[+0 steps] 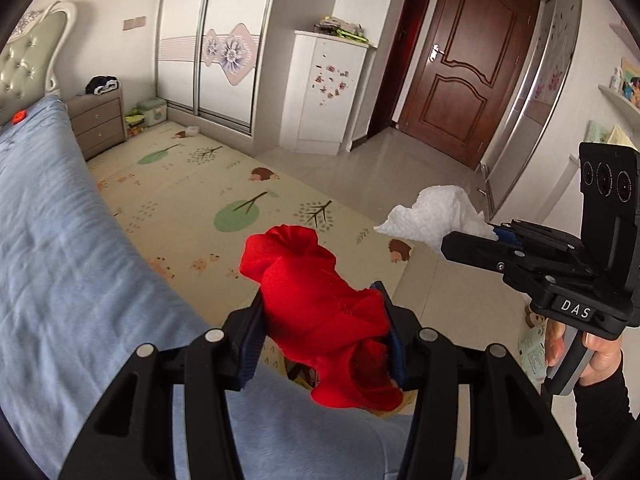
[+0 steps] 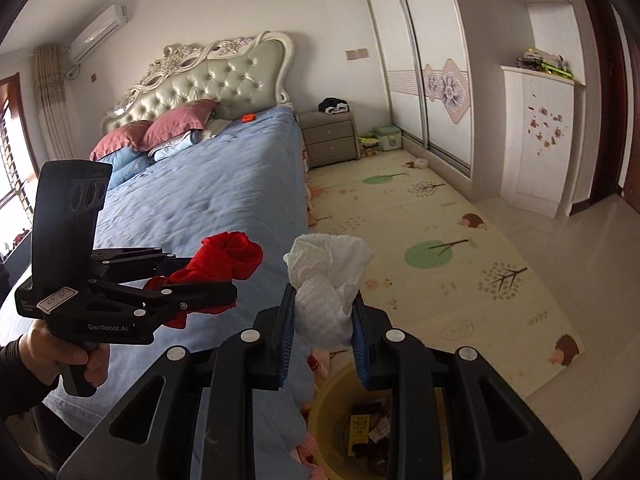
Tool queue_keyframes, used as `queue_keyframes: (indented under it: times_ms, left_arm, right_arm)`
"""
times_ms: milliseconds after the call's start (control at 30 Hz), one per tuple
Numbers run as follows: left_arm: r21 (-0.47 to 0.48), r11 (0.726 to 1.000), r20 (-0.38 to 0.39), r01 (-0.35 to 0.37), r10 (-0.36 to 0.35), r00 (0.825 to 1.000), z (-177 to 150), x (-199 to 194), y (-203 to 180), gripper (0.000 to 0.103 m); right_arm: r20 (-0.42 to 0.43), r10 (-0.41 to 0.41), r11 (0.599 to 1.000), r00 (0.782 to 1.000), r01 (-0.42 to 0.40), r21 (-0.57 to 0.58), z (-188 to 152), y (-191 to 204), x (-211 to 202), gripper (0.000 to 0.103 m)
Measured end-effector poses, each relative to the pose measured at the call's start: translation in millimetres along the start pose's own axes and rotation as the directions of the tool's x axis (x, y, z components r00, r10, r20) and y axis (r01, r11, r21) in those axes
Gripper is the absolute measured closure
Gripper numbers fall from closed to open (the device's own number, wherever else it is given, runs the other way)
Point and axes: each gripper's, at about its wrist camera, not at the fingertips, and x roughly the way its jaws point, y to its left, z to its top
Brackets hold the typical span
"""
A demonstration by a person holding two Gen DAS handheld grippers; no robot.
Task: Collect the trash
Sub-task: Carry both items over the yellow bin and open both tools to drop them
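Left gripper (image 1: 320,320) pinches red cloth (image 1: 316,300), right gripper (image 2: 324,320) crumpled tissue (image 2: 328,276) (both lifted); yellow bin (image 2: 332,392) drop remains.

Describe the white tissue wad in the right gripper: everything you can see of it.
The white tissue wad is crumpled, soft, quilted-looking paper, bunched into a loose ball with ragged folds fanning out at its top. The right gripper is shut on its lower half, the blue pads pressing both sides, so it is lifted clear and touches nothing else. It hangs beside the blue bed edge, above the yellow bin that shows below the fingers. From the left wrist view it sticks out past the fingertips.
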Motion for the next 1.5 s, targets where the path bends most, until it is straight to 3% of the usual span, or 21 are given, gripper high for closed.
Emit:
queue_keyframes:
  times_ms: [333,600,633,667,700,733,767,900,1033,1500]
  left_arm:
    - [0.048,0.996,-0.138,0.070,-0.062,0.988,-1.4,76.9,-34.0,0.052]
    - [0.043,0.992,-0.202,0.117,-0.106,0.974,10.8,105.3,-38.2,0.050]
    - [0.038,0.992,-0.215,0.121,-0.110,0.970,11.7,109.2,-38.2,0.047]
    - [0.026,0.991,-0.237,0.134,-0.124,0.964,12.2,113.9,-37.4,0.035]
    - [0.016,0.991,-0.251,0.134,-0.126,0.960,14.7,118.0,-35.9,0.021]
    - [0.005,0.994,-0.252,0.112,-0.107,0.962,14.6,119.3,-33.6,0.016]
    - [-0.002,0.996,-0.256,0.089,-0.087,0.963,13.7,120.0,-33.1,0.010]
    - [-0.020,0.995,-0.252,0.097,-0.099,0.963,10.8,116.9,-30.7,0.010]
    - [0.022,0.996,-0.232,0.083,-0.075,0.970,8.8,113.6,-39.7,0.010]
    - [0.037,0.995,-0.199,0.088,-0.079,0.977,7.2,95.3,-44.7,0.010]
  right_arm:
    - [-0.069,-0.074,0.992,0.995,0.081,0.100,-48.6,-64.5,-2.1,0.078]
    - [-0.128,-0.086,0.986,0.988,0.102,0.130,-73.6,-87.7,18.8,0.075]
    - [-0.137,-0.085,0.986,0.987,0.103,0.132,-76.5,-89.3,22.3,0.067]
    - [-0.151,-0.097,0.985,0.984,0.117,0.130,-79.0,-91.2,26.1,0.046]
    - [-0.162,-0.121,0.982,0.979,0.142,0.124,-81.9,-92.0,29.0,0.036]
    - [-0.165,-0.144,0.979,0.976,0.164,0.120,-85.0,-92.6,30.5,0.018]
    - [-0.166,-0.158,0.976,0.973,0.179,0.121,-88.6,-93.7,31.4,0.017]
    - [-0.166,-0.136,0.971,0.977,0.165,0.172,-95.9,-102.7,28.2,0.018]
    - [-0.158,-0.101,0.964,0.982,0.136,0.229,-93.9,-108.8,22.4,0.019]
    - [-0.158,-0.087,0.975,0.984,0.117,0.187,-84.3,-83.2,13.8,0.021]
